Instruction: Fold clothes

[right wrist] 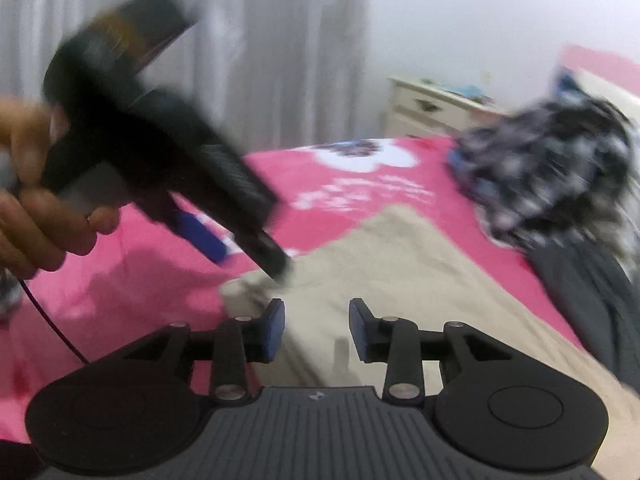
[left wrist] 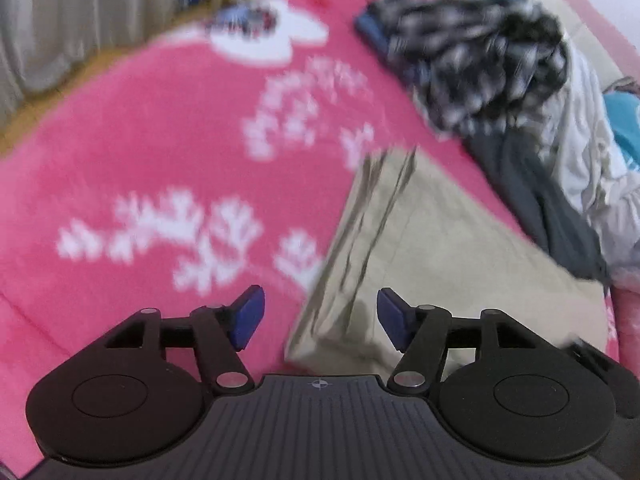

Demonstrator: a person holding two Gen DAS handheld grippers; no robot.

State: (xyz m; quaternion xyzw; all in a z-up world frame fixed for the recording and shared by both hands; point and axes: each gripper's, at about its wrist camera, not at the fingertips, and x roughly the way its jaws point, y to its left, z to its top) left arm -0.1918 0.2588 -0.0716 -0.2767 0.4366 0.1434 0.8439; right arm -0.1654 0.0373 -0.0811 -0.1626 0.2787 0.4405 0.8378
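Left claw [left wrist: 321, 318]: fingers spread, empty, above the near corner of a folded beige garment [left wrist: 432, 248] on a pink bed blanket [left wrist: 140, 140]. Right claw [right wrist: 317, 330]: spread, empty, over the same garment; unfolded clothes pile [right wrist: 560, 172] beyond, right.

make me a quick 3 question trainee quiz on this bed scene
1. True or false: the beige cloth lies on the pink blanket.
2. Which tongs grip fabric? A) left tongs B) right tongs C) neither
3. Fill in: the black-and-white garment sits on top of a ____ of clothes.

Key: 1 true. 2 C, both are open with nothing between them. 3 pile.
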